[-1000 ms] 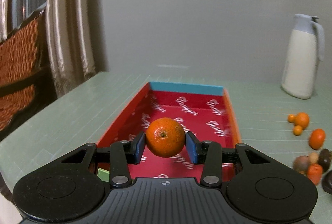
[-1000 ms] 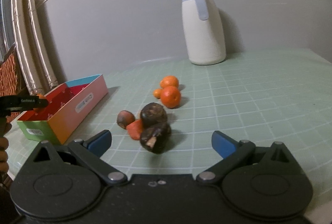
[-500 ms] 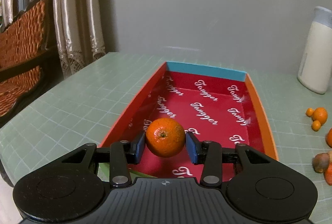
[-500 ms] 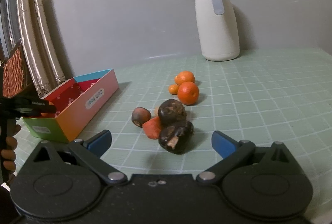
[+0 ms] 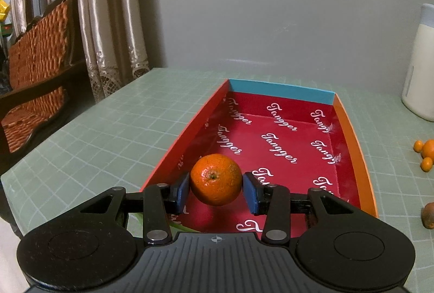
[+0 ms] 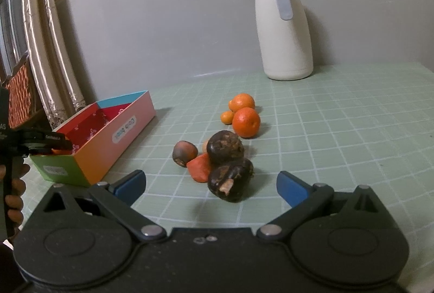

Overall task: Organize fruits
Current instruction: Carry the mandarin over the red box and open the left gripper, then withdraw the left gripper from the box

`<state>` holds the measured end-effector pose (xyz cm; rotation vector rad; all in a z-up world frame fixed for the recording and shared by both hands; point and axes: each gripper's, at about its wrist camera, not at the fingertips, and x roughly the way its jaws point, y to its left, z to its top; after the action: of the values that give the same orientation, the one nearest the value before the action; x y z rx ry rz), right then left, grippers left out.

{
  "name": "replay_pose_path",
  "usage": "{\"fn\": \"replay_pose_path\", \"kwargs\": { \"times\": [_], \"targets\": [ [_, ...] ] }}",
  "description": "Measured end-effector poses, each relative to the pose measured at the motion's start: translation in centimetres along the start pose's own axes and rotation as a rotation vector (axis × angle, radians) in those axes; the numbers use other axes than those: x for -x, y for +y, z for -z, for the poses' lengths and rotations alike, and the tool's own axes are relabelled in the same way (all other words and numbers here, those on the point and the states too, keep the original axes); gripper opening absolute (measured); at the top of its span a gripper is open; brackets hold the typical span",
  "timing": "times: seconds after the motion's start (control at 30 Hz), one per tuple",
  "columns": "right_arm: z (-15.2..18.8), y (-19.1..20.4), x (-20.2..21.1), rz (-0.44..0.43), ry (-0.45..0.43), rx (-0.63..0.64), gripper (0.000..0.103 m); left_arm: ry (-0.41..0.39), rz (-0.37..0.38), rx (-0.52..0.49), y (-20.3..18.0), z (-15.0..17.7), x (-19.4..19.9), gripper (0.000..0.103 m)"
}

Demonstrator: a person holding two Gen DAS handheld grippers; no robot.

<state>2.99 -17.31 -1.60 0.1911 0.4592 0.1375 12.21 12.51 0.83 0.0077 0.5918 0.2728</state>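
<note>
Holding an orange [image 5: 216, 179] over the box [image 5: 352, 130], the left gripper [image 5: 216, 191] is nearing release, while the right gripper [image 6: 211, 184] is waiting open.

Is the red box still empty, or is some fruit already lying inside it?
Empty as far as visible: the red box shows bare floor. The orange is held over it by the left gripper.
</note>
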Motion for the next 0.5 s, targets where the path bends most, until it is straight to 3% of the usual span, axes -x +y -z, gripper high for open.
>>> {"fn": "replay_pose_path", "kwargs": {
  "times": [0.07, 0.2, 0.5],
  "targets": [
    [0.0, -0.2, 0.1, 0.004, -0.001, -0.005, 0.103, 0.001, 0.005, 0.007, 0.0, 0.0, 0.1, 0.049],
    [0.0, -0.4, 0.3, 0.007, -0.003, -0.008, 0.103, -0.009, -0.003, 0.02, -0.1, 0.0, 0.4, 0.081],
    [-0.1, -0.5, 0.4, 0.011, -0.01, -0.005, 0.103, -0.046, 0.017, 0.078, 0.4, -0.2, 1.3, 0.081]
  ]
}}
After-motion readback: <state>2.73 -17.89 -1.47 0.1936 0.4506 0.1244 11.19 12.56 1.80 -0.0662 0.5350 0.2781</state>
